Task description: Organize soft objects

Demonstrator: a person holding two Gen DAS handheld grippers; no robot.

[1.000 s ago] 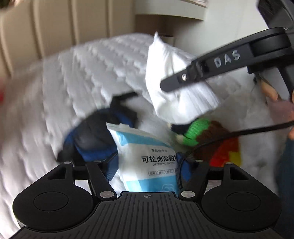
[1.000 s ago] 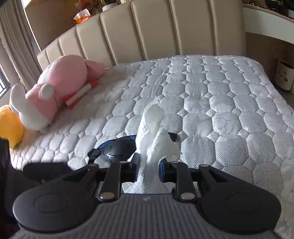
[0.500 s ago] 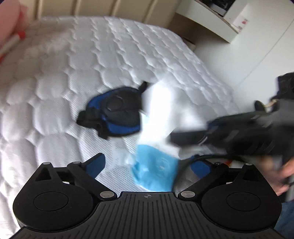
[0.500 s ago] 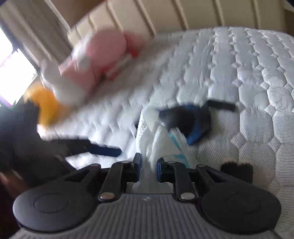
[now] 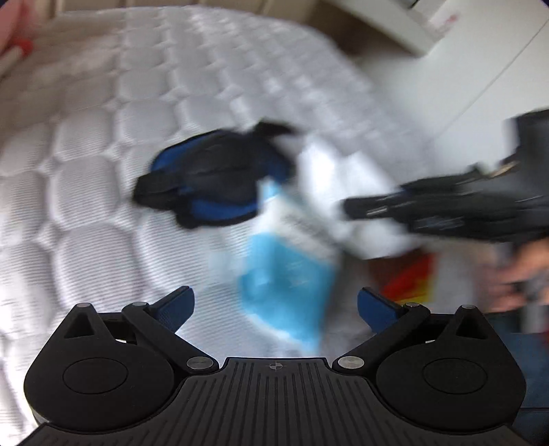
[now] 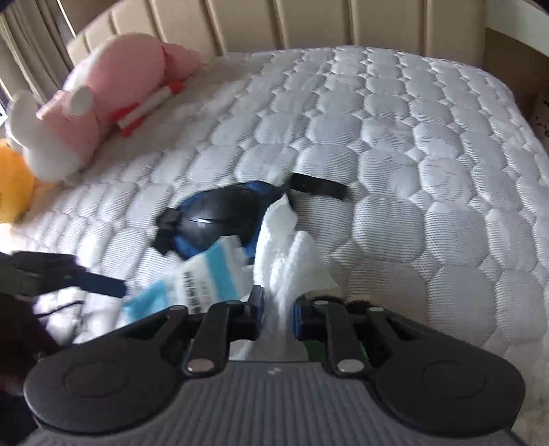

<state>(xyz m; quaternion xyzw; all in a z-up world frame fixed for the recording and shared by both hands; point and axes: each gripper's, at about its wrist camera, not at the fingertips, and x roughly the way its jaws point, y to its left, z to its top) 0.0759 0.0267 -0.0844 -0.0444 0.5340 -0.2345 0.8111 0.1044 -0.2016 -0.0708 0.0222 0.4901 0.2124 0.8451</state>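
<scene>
On a white quilted mattress point(image 6: 394, 144), the right gripper point(image 6: 277, 310) pinches a crumpled white cloth point(image 6: 291, 260), its jaws closing on the bunched fabric, which rises between the blue pads and fans out above them. The cloth's far corner touches a black-and-blue pouch point(image 6: 219, 216) lying flat near the middle of the mattress, a black strap trailing from the pouch's far end. A light-blue and white printed packet point(image 6: 206, 274) rests against the near edge of the pouch, just left of the cloth, and partly overlaps the pouch.

The left gripper point(image 5: 276, 305) hovers over the packet point(image 5: 288, 274) with its blue fingers point(image 5: 175, 305) spread wide and nothing pressed between them; the packet lies on the mattress point(image 5: 85, 192) below the gap. In this blurred view the pouch point(image 5: 212, 182) sits just beyond the packet, and the cloth point(image 5: 343, 192) lies to the right of the pouch, with the right gripper's dark fingers point(image 5: 394, 206) reaching onto it from the right. A red-and-yellow item point(image 5: 415, 278) shows beneath the cloth, too blurred to identify.

Far from the pouch, at the mattress's left edge by the padded beige headboard point(image 6: 308, 24), lie a pink and white plush toy point(image 6: 103, 96) and an orange plush point(image 6: 13, 185).
</scene>
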